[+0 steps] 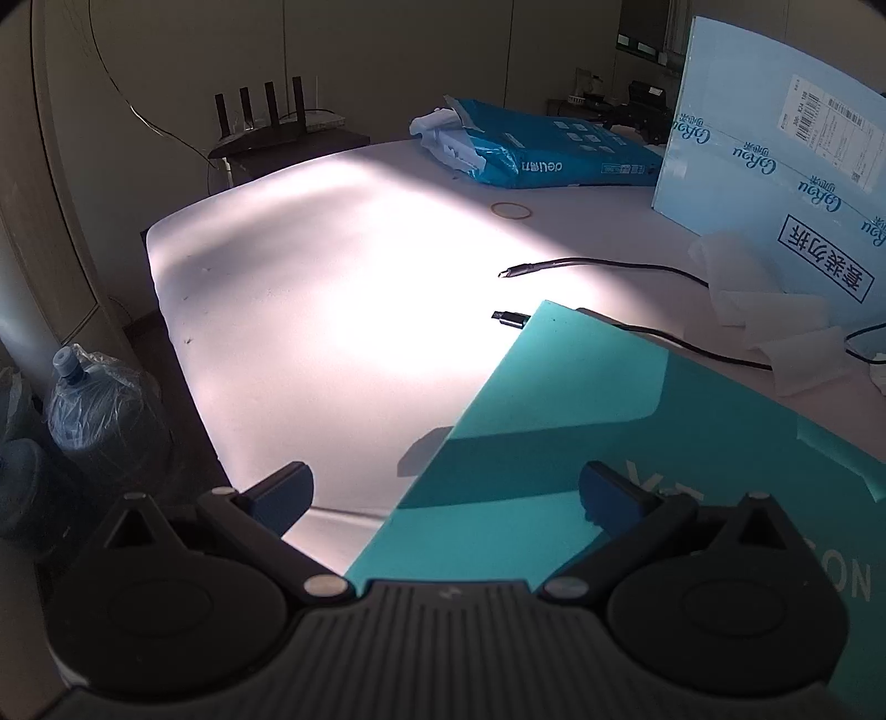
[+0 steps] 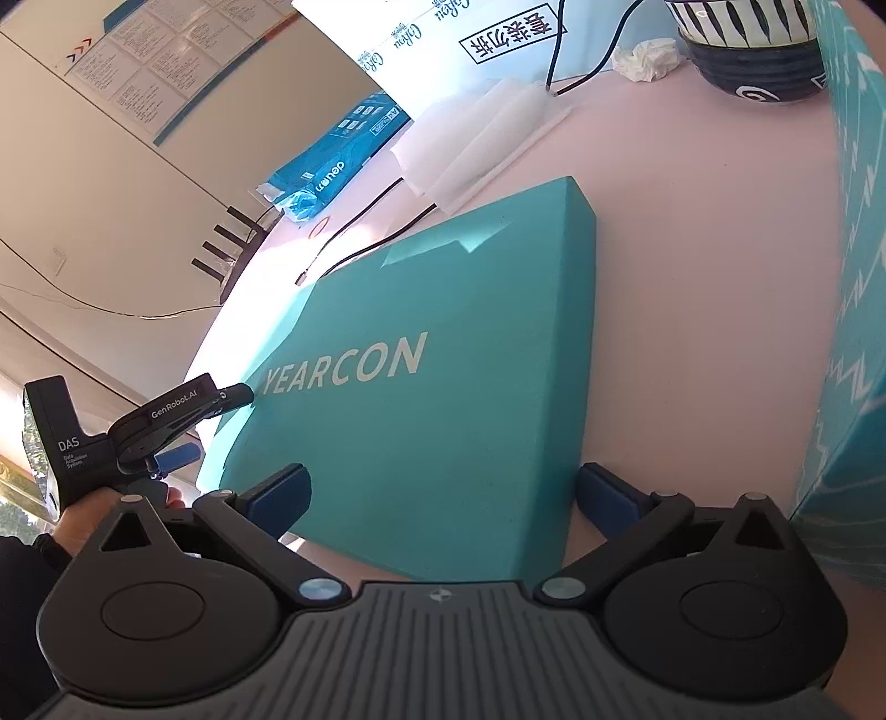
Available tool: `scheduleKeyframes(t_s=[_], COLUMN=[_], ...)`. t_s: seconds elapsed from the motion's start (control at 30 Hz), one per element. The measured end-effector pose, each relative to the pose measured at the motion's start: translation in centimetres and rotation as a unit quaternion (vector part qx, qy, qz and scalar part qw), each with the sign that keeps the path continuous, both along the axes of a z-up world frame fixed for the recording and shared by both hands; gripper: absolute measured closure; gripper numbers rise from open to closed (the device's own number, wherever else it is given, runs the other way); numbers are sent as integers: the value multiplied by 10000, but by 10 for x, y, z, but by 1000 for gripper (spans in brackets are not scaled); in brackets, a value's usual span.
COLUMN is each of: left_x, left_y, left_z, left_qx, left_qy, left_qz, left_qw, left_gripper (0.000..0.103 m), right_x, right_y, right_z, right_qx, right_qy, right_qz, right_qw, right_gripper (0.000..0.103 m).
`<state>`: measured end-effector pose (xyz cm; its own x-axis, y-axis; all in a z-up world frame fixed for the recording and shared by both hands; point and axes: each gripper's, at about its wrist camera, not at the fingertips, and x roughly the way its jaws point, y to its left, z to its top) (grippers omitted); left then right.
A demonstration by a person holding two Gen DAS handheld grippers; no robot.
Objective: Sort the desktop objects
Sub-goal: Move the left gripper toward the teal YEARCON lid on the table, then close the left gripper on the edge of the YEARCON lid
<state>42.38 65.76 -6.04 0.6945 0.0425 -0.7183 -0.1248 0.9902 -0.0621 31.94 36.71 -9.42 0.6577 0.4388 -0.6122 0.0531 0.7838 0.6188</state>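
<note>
I am looking at the teal YEARCON box [image 2: 443, 354], which is lying flat on the pale tabletop [image 2: 692, 277], lid side up, one corner reaching toward the tabletop's left edge. It is reading as a broad, shallow cardboard carton — stiff on its faces, smooth and probably a little slick, with crisp corners. Weight I cannot judge; the contents are hidden. My guess is that the flat lid would offer nothing to pinch, so the thin side walls and corners look like the only places to take hold, and a box this wide would likely tilt if held from one edge alone.

The right tongs [image 2: 443, 498] are standing apart, straddling the near right corner of the box, clamped on nothing. The left tongs [image 1: 446, 493] are also apart; from the right wrist view their upper tip appears to be touching or just beside the box's left edge, but I cannot tell for sure whether there is contact.

Outward from the box — two black cables [image 1: 609, 266] are trailing past its far corner, white folded tissue [image 2: 476, 144] is lying just beyond, a striped bowl [image 2: 747, 50] is standing farther back, and a blue deli paper pack [image 1: 554, 149] is sitting at the far side.
</note>
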Motion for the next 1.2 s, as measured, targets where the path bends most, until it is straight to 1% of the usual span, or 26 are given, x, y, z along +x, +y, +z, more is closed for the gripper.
scheduleKeyframes(t_s=[0.07,0.13,0.23,0.33,0.47,0.6,0.67,0.73,0.8,0.83,0.93,0.97,1.03,1.07,1.17,1.2], left_x=[-2,-5,-8,-13,-33,-63,-79,-90,-92,-89,-74,-68,-59,-58,-60,-61], left_y=[3,7,12,16,23,29,29,24,28,32,44,50,56,56,51,49], left_z=[-3,-6,-10,-13,-12,-12,-10,-7,-7,-8,-15,-20,-35,-39,-44,-44], left_qx=[-202,-404,-706,-957,-1021,-1074,-1088,-1090,-1171,-1281,-1626,-1890,-2495,-2657,-2842,-2851], left_qy=[48,96,168,252,381,479,590,737,932,1002,1011,1046,1192,1245,1389,1465], left_qz=[-70,-140,-246,-358,-470,-488,-583,-789,-1023,-1040,-825,-733,-659,-684,-898,-999], left_qw=[9998,9990,9971,9944,9929,9919,9906,9882,9834,9812,9780,9736,9587,9535,9444,9420], left_gripper=[0,0,0,0,0,0,0,0,0,0,0,0,0,0,0,0], right_x=[-1,-4,-9,-13,-19,-33,-40,-45,-47,-47,-46,-45,-46,-45,-45,-44], right_y=[0,-1,3,7,6,6,3,-3,-9,-11,-17,-20,-21,-21,-22,-22], right_z=[-1,-2,-1,2,4,7,8,9,10,11,11,10,9,8,6,5], right_qx=[42,173,-84,-242,-334,-589,-685,-720,-753,-785,-836,-780,-716,-704,-632,-609], right_qy=[-52,-80,-175,-131,-51,-23,-8,20,19,12,40,55,61,55,16,2], right_qz=[-73,63,514,756,1084,1526,1681,1741,1801,1806,1682,1639,1617,1617,1598,1598], right_qw=[10000,9998,9985,9968,9935,9865,9834,9821,9808,9804,9822,9834,9842,9843,9851,9853], right_gripper=[0,0,0,0,0,0,0,0,0,0,1,1,1,1,0,0])
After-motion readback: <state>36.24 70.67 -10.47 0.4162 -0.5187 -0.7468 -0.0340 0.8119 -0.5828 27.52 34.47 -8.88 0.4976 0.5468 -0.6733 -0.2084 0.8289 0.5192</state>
